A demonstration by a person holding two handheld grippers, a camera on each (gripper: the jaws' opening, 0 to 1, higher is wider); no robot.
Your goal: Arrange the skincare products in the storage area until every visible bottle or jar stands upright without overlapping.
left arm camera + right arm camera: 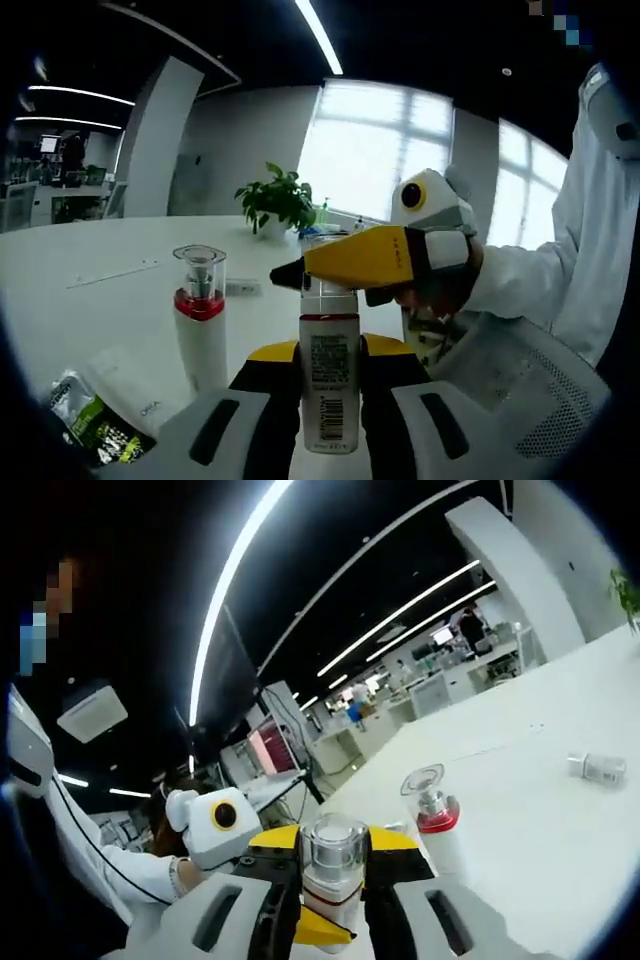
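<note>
Left gripper view: left gripper (329, 385) at bottom, jaws clenched on a white bottle (329, 380) with a printed label and barcode facing the camera, bottle upright between the jaws. Right gripper (345, 262) in from the right, yellow jaws meeting at the top of that same bottle, hiding its cap. Behind it a person's white sleeve (560, 270) and the back of a mesh chair (520, 385). Left of the held bottle, a second white bottle with red collar and clear cap (199, 320) standing upright on the white surface (90, 290), apart from the held one. At lower left a green-and-white sachet (95, 425) lying flat on the surface. Further back a potted plant (275, 200) on the surface, bright windows behind. Right gripper view: right gripper (333, 885) at bottom, jaws clamped around the clear cap of the held bottle (333, 865), seen from above, cap between the yellow inner faces. Red-collared bottle (436, 820) upright just to the right on the surface (540, 820). Small clear item (597, 768) lying on its side well apart at far right, too small to tell what. Left gripper's white body at lower left with the sleeve (110, 865) behind.
</note>
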